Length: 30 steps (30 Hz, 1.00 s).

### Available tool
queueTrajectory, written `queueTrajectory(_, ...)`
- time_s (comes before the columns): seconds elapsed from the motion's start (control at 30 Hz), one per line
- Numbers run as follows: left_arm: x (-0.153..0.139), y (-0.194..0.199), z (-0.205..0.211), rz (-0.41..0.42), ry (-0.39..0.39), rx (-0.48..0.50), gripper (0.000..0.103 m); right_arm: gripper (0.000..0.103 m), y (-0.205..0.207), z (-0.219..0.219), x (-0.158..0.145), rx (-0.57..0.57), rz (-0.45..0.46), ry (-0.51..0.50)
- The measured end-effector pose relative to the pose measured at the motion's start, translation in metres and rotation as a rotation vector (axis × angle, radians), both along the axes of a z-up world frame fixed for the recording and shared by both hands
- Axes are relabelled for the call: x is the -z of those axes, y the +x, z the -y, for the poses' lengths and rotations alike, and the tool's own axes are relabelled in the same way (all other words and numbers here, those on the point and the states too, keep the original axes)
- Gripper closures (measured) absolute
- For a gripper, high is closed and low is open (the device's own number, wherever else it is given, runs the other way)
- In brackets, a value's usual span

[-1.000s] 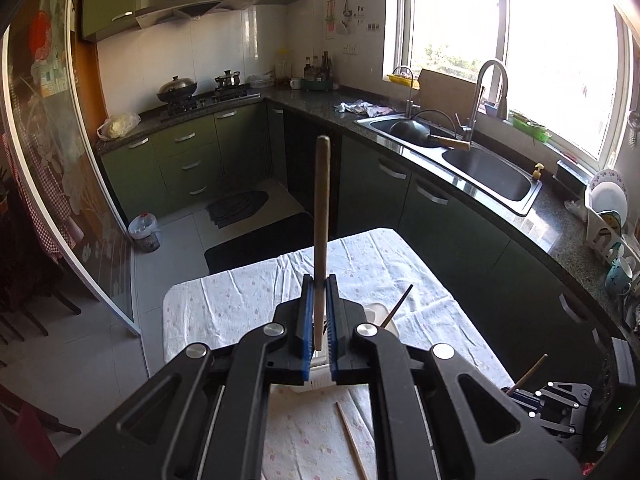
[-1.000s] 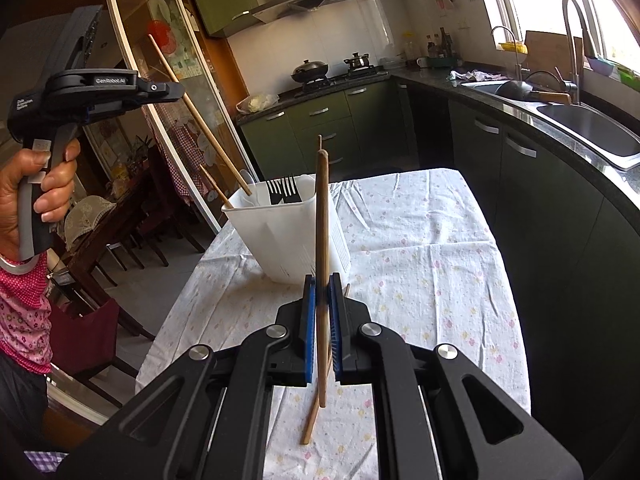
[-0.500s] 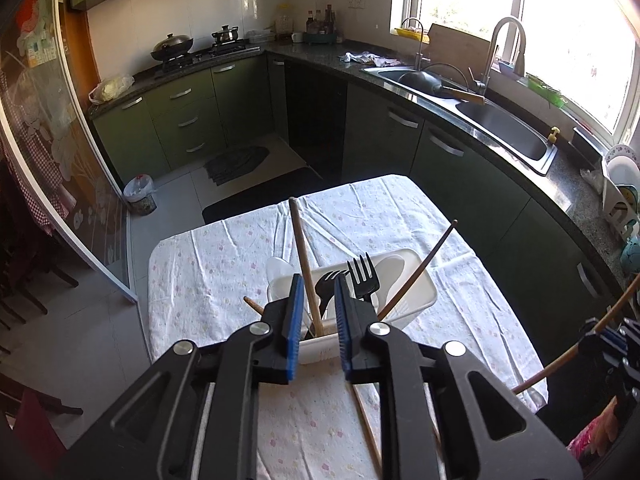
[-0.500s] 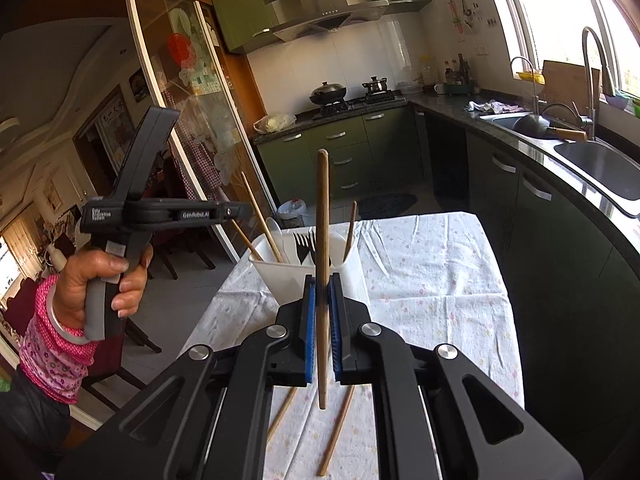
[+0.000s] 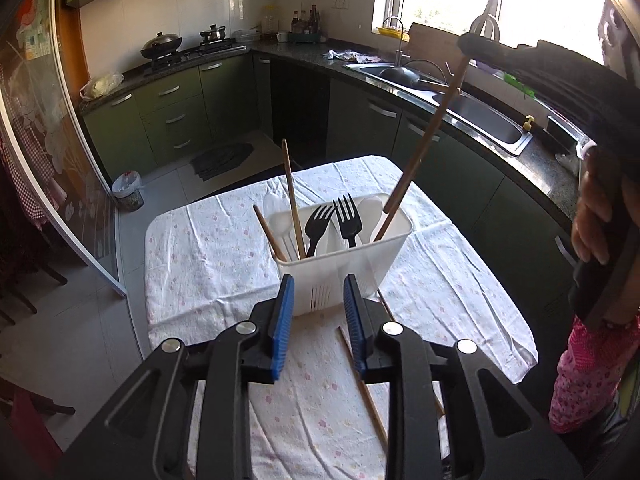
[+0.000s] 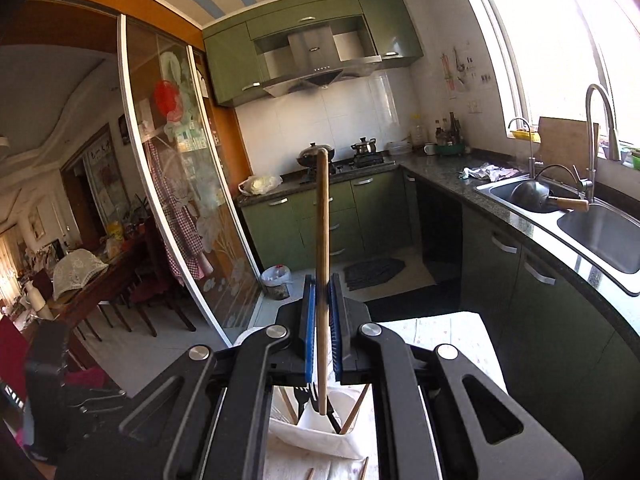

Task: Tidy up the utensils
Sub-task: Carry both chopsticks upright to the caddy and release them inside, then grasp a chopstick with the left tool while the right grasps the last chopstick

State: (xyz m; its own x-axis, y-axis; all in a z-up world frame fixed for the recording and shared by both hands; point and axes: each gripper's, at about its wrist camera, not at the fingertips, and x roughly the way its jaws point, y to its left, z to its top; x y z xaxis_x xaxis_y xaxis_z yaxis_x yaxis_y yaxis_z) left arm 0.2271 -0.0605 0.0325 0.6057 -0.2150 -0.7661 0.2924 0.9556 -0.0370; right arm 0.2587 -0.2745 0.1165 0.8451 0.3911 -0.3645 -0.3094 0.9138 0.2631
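- Right gripper (image 6: 319,336) is closed on a wooden chopstick (image 6: 322,240), its long axis upright, lower tip just above the white utensil holder (image 5: 344,258).
- Left gripper (image 5: 318,322) is opening, empty, near the holder on the tabletop (image 5: 440,280).
- More chopsticks (image 5: 362,380) lie closest to the left gripper.

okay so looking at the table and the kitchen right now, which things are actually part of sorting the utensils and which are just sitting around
Part of the job:
- white caddy
- black forks
- white spoons
- chopstick just dropped in
- chopstick in the right gripper
- loose chopsticks on the cloth

Just sitting around:
- pots on the stove
- pan in the sink
- bin on the floor
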Motion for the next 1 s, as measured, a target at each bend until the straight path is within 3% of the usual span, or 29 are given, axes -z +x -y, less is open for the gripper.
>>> queueTrajectory(0.3, 0.035, -0.012, -0.006, -0.087, -0.002, 0.006, 0.079, 0.095, 0.042, -0.022, 0.075, -0.011, -0.152, -0.064)
queueTrajectory(0.43, 0.043, -0.012, 0.002, -0.107, 0.004, 0.013, 0.075, 0.081, 0.039, -0.022, 0.087, -0.015, -0.164, -0.087)
queueTrajectory(0.53, 0.058, -0.011, 0.013, -0.139, 0.011, 0.028, 0.07, 0.081, 0.021, -0.01, 0.085, -0.017, -0.139, -0.053)
queueTrajectory(0.67, 0.094, -0.006, 0.032, -0.23, 0.014, 0.054, 0.07, 0.074, -0.022, 0.016, 0.087, -0.02, -0.118, -0.006)
queueTrajectory(0.83, 0.152, 0.005, 0.053, -0.334, 0.03, 0.021, 0.069, 0.074, -0.075, 0.044, 0.117, -0.012, -0.153, -0.006)
queueTrajectory(1.0, 0.192, 0.015, 0.061, -0.345, 0.081, -0.056, 0.069, 0.072, -0.109, 0.078, 0.153, 0.028, -0.212, 0.024)
